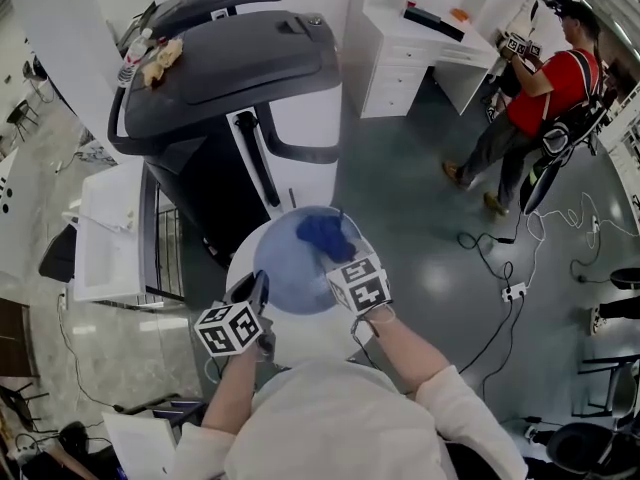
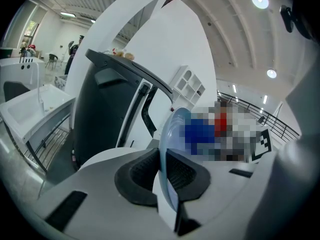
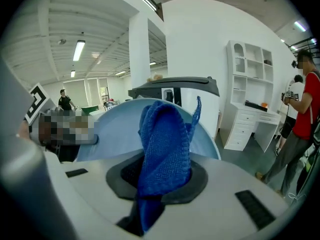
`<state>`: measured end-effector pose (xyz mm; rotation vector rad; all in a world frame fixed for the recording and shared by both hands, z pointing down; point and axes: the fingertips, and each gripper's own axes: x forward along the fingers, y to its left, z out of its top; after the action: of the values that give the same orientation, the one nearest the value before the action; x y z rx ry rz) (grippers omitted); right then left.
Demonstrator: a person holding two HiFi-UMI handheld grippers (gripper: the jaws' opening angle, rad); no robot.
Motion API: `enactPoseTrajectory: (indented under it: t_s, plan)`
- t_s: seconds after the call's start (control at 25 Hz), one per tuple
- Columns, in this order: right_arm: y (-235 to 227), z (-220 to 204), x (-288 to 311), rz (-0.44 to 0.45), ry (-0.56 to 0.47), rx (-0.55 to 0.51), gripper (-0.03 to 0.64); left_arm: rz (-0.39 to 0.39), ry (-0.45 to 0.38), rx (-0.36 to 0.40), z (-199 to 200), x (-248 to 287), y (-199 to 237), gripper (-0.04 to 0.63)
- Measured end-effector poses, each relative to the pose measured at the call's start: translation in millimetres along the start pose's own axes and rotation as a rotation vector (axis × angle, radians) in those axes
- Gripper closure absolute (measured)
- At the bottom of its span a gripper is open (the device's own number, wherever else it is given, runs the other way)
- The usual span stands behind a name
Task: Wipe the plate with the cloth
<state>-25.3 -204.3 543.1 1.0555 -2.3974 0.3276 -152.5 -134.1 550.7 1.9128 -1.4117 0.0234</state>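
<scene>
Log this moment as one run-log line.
left claw: shut on plate rim | right claw: shut on blue cloth | blue cloth over plate face, contact unclear

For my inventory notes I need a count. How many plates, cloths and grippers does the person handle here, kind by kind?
Light blue plate: 1
Blue cloth: 1
Grippers: 2, the left gripper shut on the plate's rim, the right gripper shut on the cloth
Total: 4
</scene>
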Motion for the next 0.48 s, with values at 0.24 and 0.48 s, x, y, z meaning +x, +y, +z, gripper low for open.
enactPoseTrajectory:
  t_s: [0.24, 0.48]
  plan:
    - [48.3, 18.1, 14.8, 0.101, -0.017, -0.054, 0.532, 0.01, 0.003, 0.0, -1.1, 1.6, 2.8, 0.552]
    - [91.6, -11.2, 16.0, 0.216, 0.049, -0.075, 0.531, 0.028, -0.025, -0.028, 9.6, 2.3, 14.1, 0.552]
